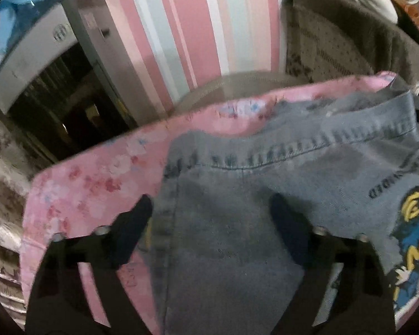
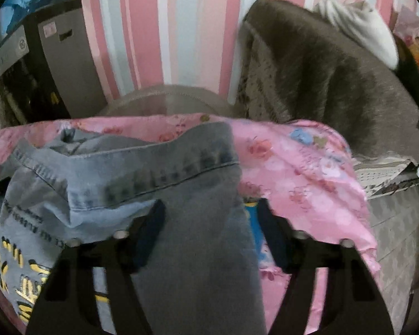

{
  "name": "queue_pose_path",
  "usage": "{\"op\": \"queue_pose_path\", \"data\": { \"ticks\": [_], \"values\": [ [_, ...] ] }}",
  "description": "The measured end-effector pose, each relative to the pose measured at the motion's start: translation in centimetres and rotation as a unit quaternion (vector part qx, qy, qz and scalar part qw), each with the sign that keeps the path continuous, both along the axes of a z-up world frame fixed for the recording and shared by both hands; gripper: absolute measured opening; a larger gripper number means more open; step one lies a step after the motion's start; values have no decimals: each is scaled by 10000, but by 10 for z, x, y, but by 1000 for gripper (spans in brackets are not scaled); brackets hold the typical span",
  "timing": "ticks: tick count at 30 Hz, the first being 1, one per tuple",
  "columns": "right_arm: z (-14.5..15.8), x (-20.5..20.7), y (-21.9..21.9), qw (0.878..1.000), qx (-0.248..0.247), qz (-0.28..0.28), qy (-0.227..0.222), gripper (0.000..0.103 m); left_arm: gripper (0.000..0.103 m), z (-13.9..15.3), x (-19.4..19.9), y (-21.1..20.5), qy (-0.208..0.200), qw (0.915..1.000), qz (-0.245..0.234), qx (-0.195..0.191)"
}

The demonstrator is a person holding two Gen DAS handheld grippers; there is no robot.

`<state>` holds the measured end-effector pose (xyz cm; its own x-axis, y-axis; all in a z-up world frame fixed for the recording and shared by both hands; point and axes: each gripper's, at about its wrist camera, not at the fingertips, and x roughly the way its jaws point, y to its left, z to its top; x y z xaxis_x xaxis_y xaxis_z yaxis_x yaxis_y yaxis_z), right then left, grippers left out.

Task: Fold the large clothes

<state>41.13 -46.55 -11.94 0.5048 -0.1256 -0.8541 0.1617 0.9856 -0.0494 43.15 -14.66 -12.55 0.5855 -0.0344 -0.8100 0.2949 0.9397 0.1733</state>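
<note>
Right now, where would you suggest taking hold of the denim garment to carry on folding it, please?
Probably grip the denim garment at its stitched hem band, coming from above on the near side. That doubled edge lies raised on the pink floral cover and gives the tongs something firm.

1 denim garment [image 1: 237, 223], 1 pink sheet [image 1: 97, 189]

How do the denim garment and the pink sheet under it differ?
The denim garment is faded grey-blue with stitched seams; the pink sheet has a floral print. The garment lies rumpled and folded on top; the sheet is spread beneath. Both are cloth and carry printed designs.
</note>
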Motion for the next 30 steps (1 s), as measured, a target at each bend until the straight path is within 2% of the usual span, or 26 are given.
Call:
{"op": "queue_pose_path", "data": {
  "ticks": [1, 2, 3, 4, 5, 6, 7, 10, 12, 14, 17, 18, 20, 21, 22, 23, 24, 25, 28, 30],
  "values": [
    [-3, 1, 0, 10000, -31, -37, 2, 34, 61, -5, 2, 1, 48, 10000, 15, -1],
    [-4, 1, -1, 10000, -32, -67, -36, 16, 54, -9, 3, 2, 37, 10000, 46, -24],
    [-3, 0, -2, 9999, 41, -99, -116, 13, 38, -11, 3, 5, -11, 9999, 109, -75],
    [-1, -1, -3, 9997, 71, -134, -208, 12, 28, -11, 3, 7, -47, 9998, 168, -110],
    [3, -4, -5, 9992, 85, -171, -337, 10, 24, -9, 3, 9, -100, 9996, 214, -183],
    [8, -7, -6, 9985, 96, -216, -493, 9, 11, -4, 2, 13, -238, 9989, 302, -254],
    [12, -9, -7, 9978, 119, -243, -604, 9, 3, 1, 0, 17, -392, 9980, 383, -302],
    [30, -17, -12, 9929, 269, -392, -1086, 8, 2, 17, -5, 26, -786, 9942, 548, -483],
    [34, -17, -14, 9908, 236, -501, -1237, 8, 2, 27, -9, 29, -1077, 9902, 671, -588],
    [29, -11, -17, 9909, 70, -653, -1174, 7, 2, 30, -9, 30, -1212, 9875, 799, -623],
    [2, 4, -30, 9944, 238, -825, -614, 7, 8, 18, 6, 27, -952, 9903, 910, -444],
    [-4, 5, -30, 9950, 237, -811, -536, 7, 13, 9, 14, 25, -675, 9929, 919, -344],
    [-11, 6, -29, 9957, 157, -801, -445, 9, 32, 2, 19, 26, -503, 9933, 1015, -210],
    [-13, 4, -31, 9955, 99, -844, -418, 17, 54, 2, 21, 27, -474, 9929, 1078, -136],
    [-12, 2, -33, 9952, 55, -886, -421, 24, 64, 3, 21, 28, -469, 9931, 1065, -113],
    [-10, -1, -34, 9947, 0, -933, -434, 37, 69, 4, 20, 30, -503, 9929, 1076, -79],
    [-4, -6, -37, 9942, -21, -969, -470, 44, 77, 8, 16, 34, -595, 9924, 1068, -92],
    [1, -11, -40, 9941, 28, -955, -513, 46, 81, 13, 10, 37, -659, 9925, 1018, -157],
    [23, -44, -42, 9944, 137, -765, -719, 47, 88, 32, -17, 60, -824, 9917, 857, -495],
    [33, -74, -41, 9936, 257, -699, -845, 57, 95, 43, -40, 79, -880, 9889, 886, -809]
  ]
}}
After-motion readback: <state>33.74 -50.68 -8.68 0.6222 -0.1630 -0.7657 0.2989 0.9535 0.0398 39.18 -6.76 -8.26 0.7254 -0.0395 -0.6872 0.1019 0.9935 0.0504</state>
